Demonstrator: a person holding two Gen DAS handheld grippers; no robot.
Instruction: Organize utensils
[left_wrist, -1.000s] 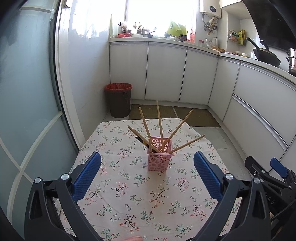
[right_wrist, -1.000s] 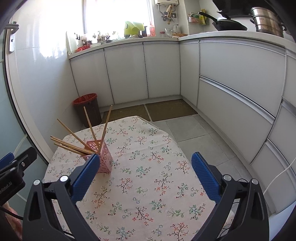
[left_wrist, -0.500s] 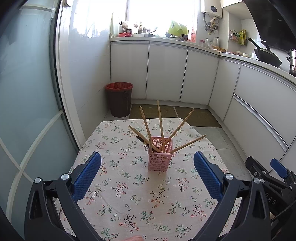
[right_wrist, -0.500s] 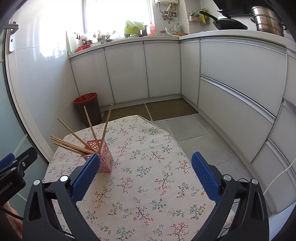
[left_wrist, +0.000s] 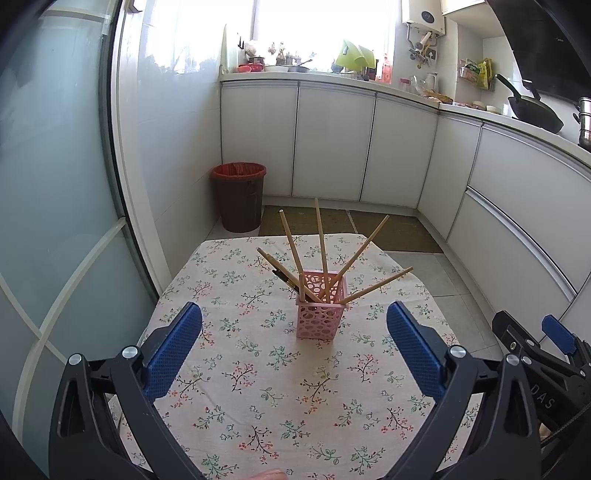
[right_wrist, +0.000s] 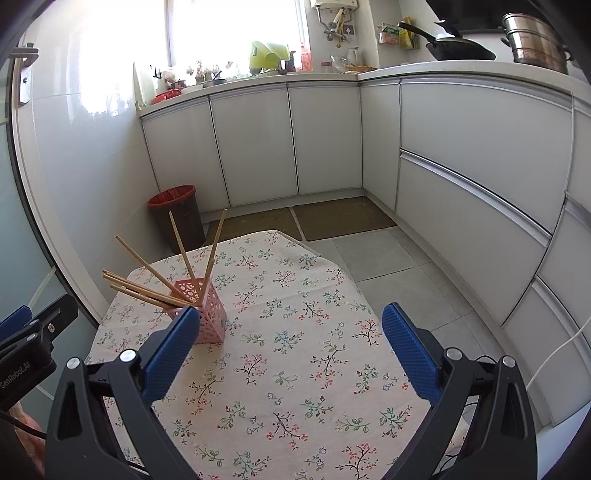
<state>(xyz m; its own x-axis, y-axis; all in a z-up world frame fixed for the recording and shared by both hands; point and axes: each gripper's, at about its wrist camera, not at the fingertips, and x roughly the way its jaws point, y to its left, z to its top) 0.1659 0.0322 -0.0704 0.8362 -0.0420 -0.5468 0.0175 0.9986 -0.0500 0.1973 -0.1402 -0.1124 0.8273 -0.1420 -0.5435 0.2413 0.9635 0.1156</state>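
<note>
At frame centre, wooden chopsticks (left_wrist: 320, 251) fan from a pink perforated holder (left_wrist: 320, 314) on the floral tablecloth (left_wrist: 258, 387); left gripper (left_wrist: 293, 345) and right gripper (right_wrist: 286, 345) gape wide, empty, so sorting seems finished.

Home kitchen, white cabinets (right_wrist: 255, 144), wok (left_wrist: 535, 112)

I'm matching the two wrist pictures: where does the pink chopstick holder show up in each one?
Left wrist: pink chopstick holder stands near picture centre, between the open fingers.
Right wrist: the holder sits left of centre, partly behind the left blue finger.
Shared landmark: the red-lined bin on the floor beyond the table.
</note>
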